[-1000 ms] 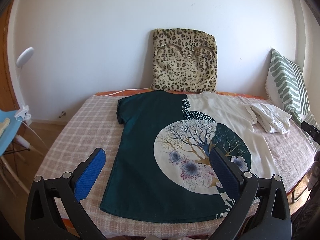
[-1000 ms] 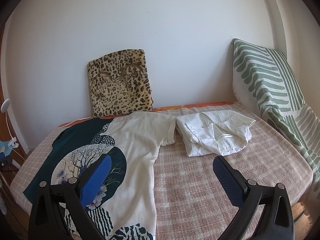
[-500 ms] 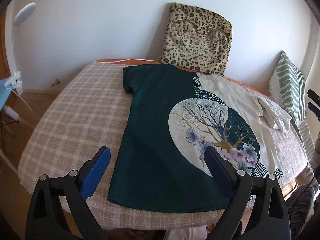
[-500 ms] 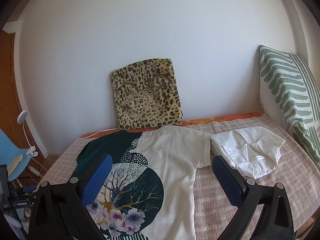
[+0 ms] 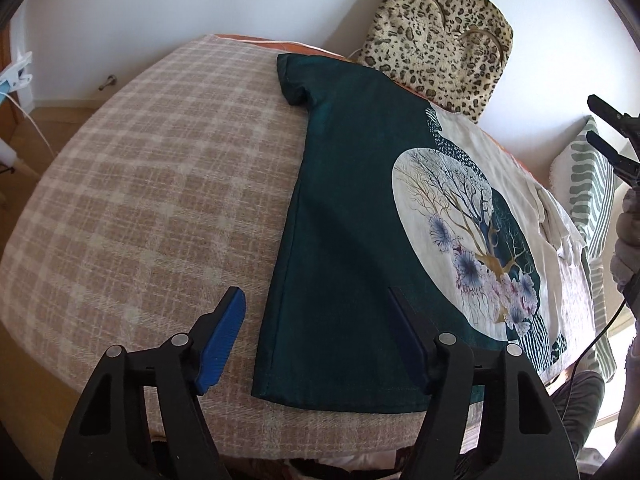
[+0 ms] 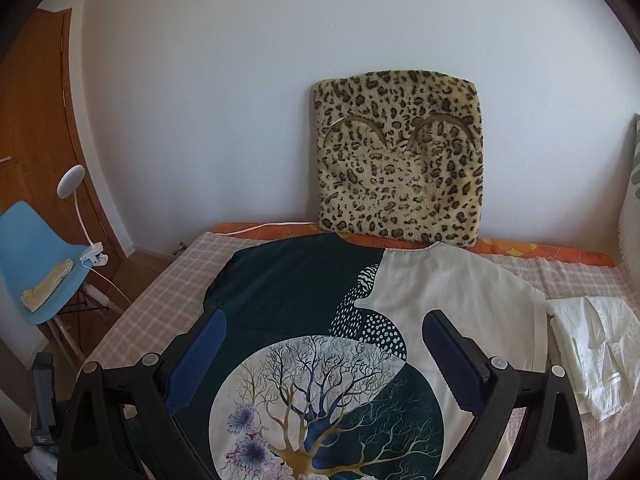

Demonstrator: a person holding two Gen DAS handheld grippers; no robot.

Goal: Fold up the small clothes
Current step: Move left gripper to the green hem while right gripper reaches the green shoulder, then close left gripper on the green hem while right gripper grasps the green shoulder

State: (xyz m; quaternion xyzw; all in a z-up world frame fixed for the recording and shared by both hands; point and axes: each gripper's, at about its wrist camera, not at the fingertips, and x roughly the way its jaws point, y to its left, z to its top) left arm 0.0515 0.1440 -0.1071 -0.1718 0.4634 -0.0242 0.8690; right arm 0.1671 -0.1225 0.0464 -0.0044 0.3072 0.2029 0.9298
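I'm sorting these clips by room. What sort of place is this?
Most likely a bedroom: a bed under a plaid blanket, a leopard cushion against the wall, and a t-shirt laid out flat.

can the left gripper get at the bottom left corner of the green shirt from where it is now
Probably yes. The left gripper is open, with the dark green corner of the shirt lying flat on the checked blanket just ahead between its fingers. Nothing lies between gripper and hem.

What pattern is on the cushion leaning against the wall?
Leopard print, dark spots on tan, on the cushion; clearest in the right wrist view.
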